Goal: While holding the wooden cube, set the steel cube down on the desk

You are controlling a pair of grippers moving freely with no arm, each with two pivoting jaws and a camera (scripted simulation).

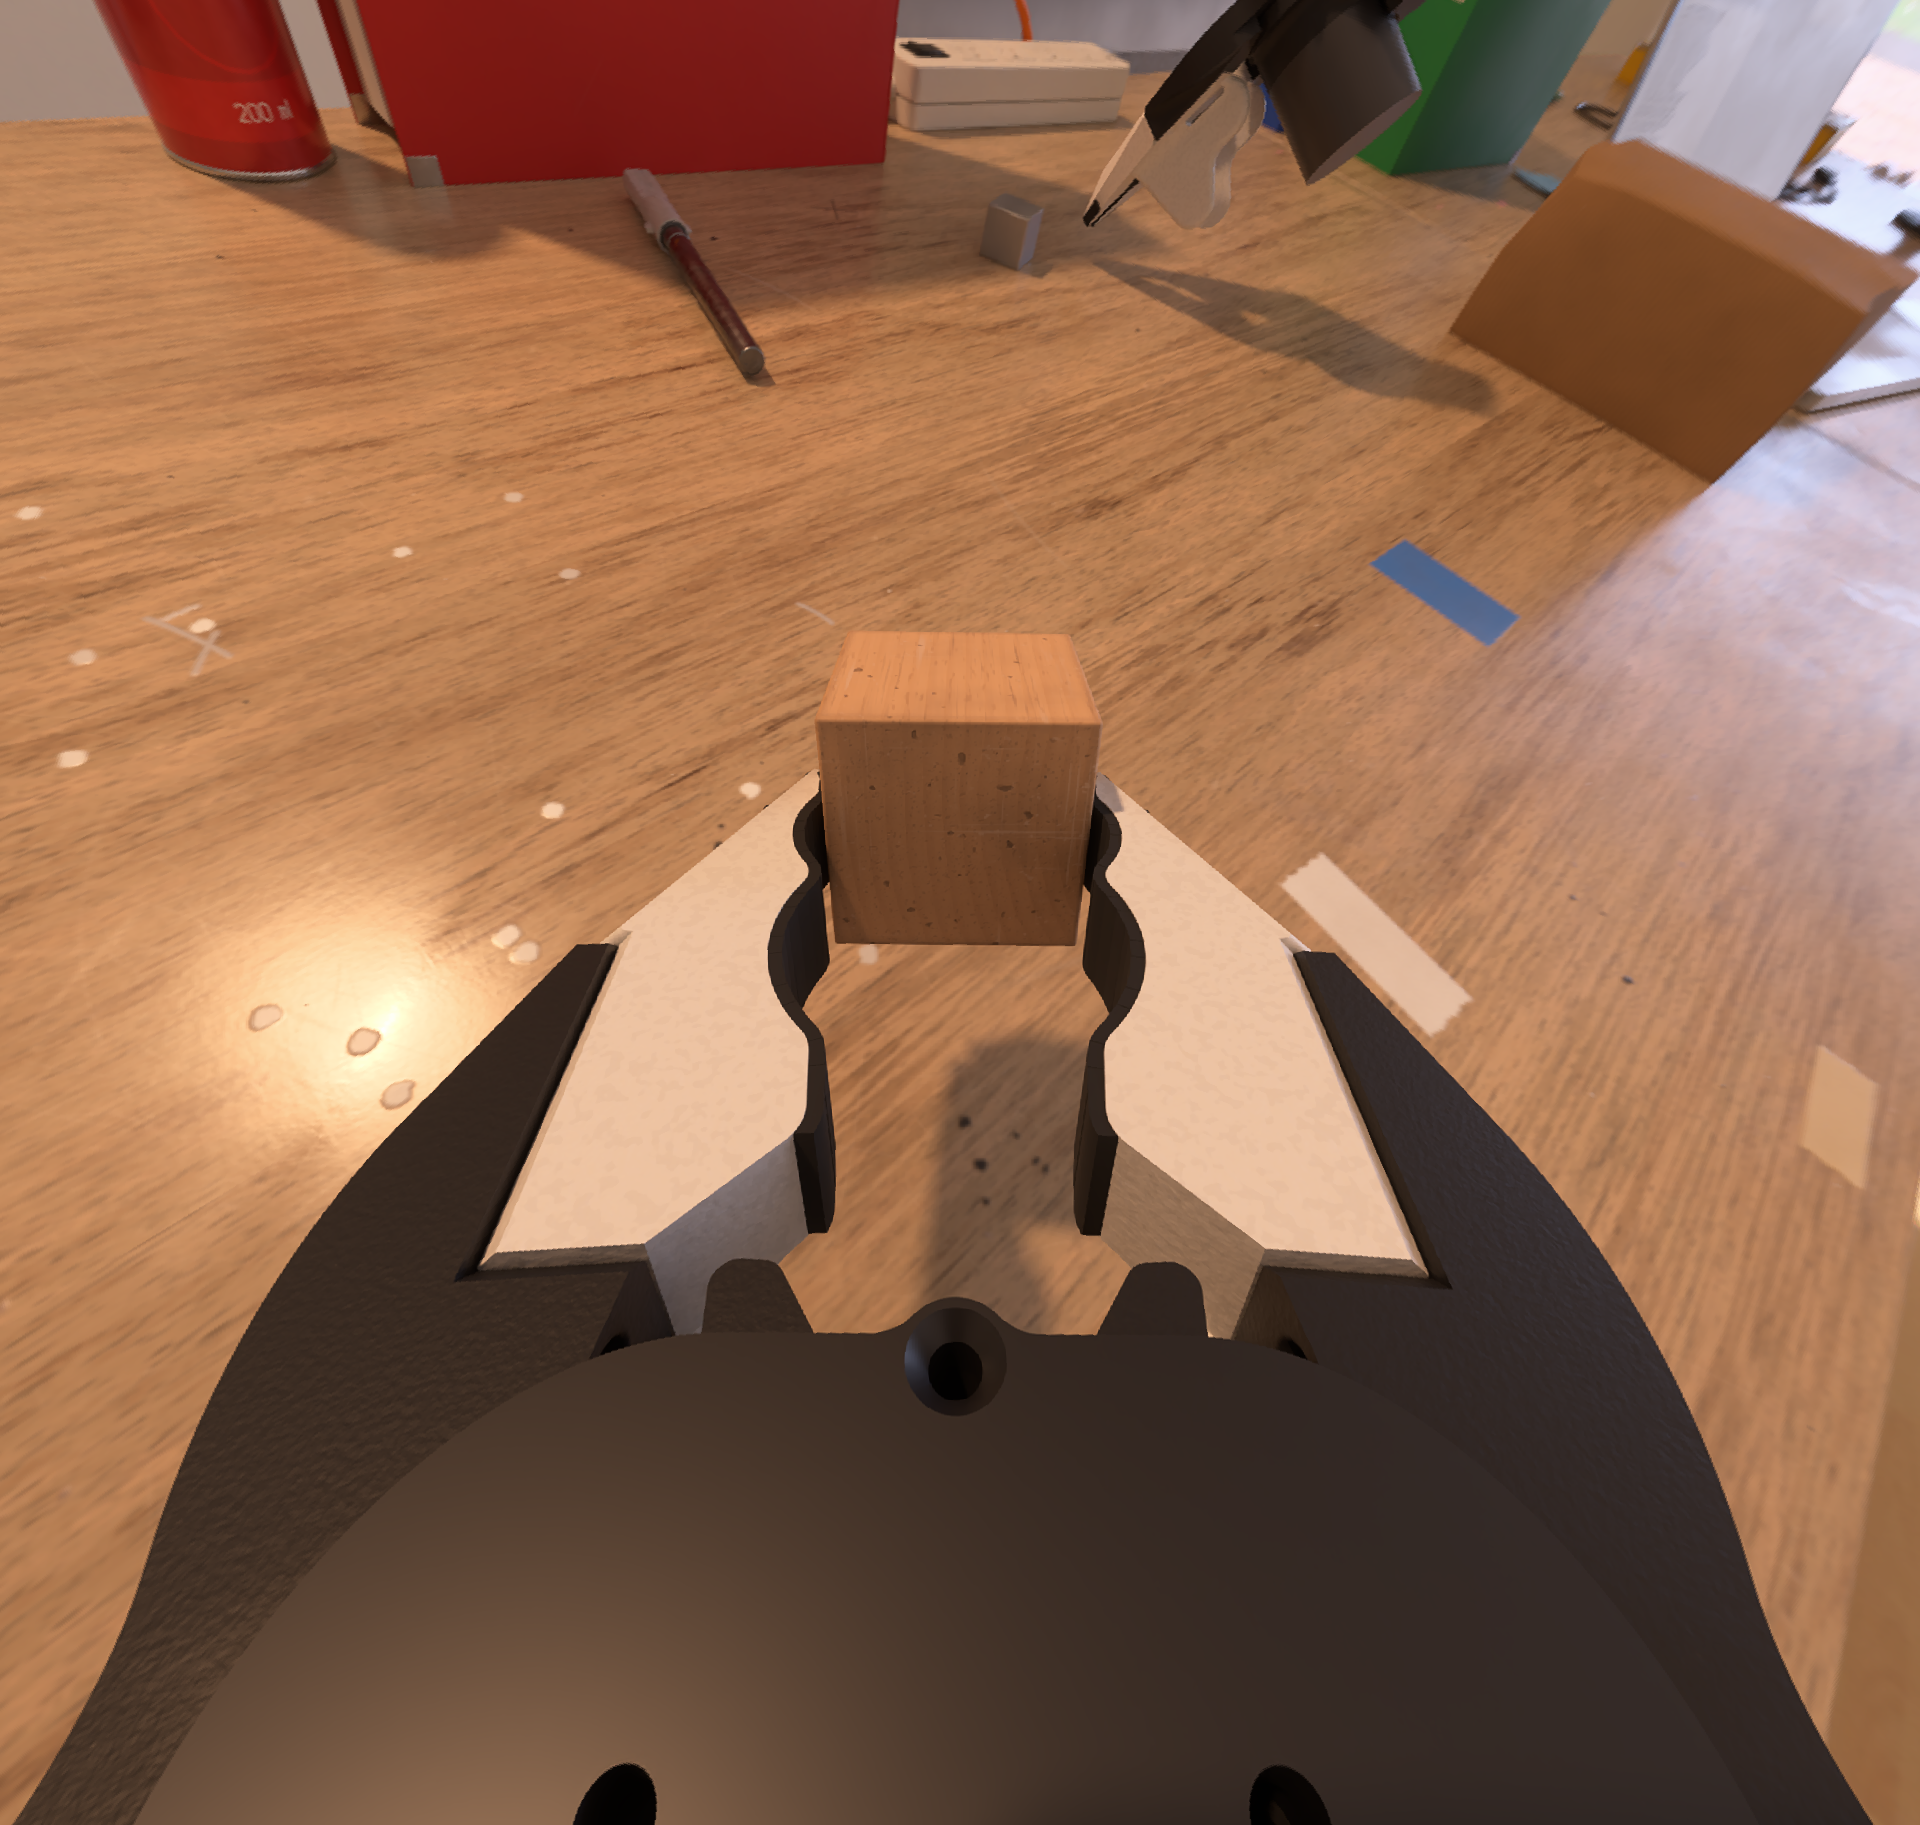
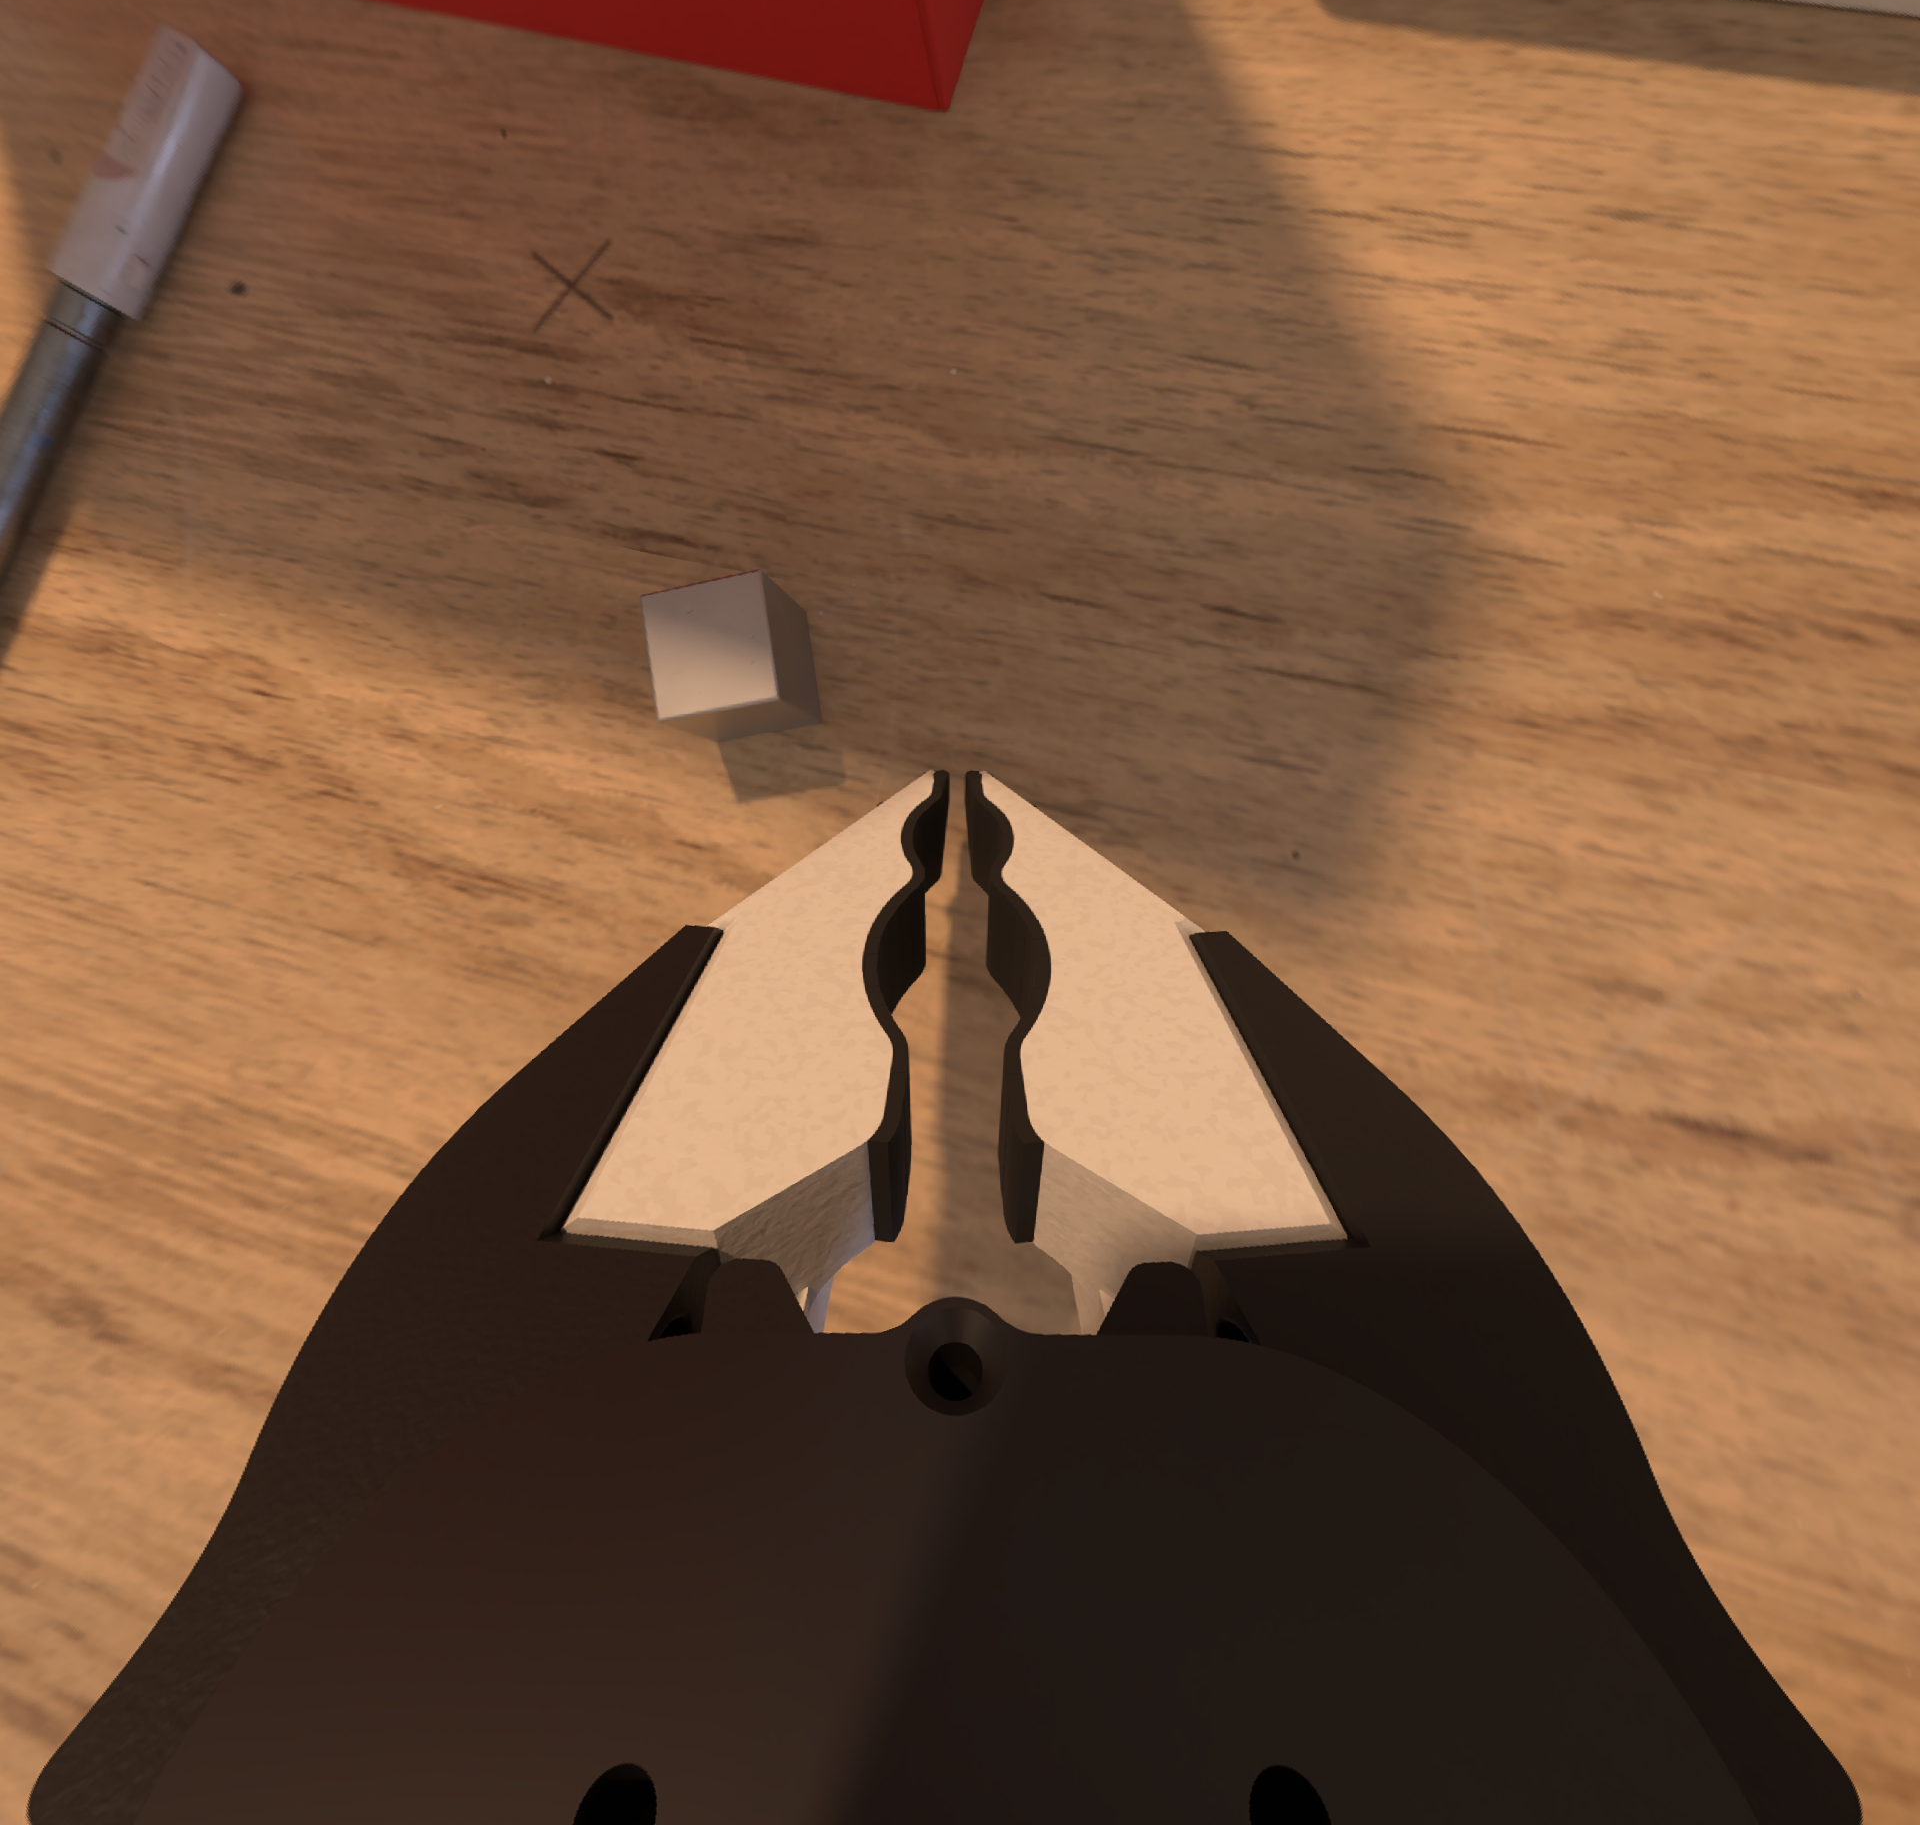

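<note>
My left gripper (image 1: 956, 819) is shut on the wooden cube (image 1: 958, 788) and holds it above the desk (image 1: 416, 736). The small steel cube (image 2: 727, 655) rests on the desk, free of any gripper, just ahead and left of my right gripper's tips. My right gripper (image 2: 957, 778) is shut and empty, hovering above the desk. In the left wrist view the steel cube (image 1: 1010, 230) lies far ahead, with the right gripper (image 1: 1101, 208) just to its right, tips pointing down at the desk.
A red box (image 1: 623, 30) and a red can (image 1: 197, 40) stand at the back. A pen (image 1: 696, 269) lies left of the steel cube; it also shows in the right wrist view (image 2: 104, 269). A white power strip (image 1: 1008, 82), a green box (image 1: 1496, 40) and a brown box (image 1: 1673, 310) stand at the right.
</note>
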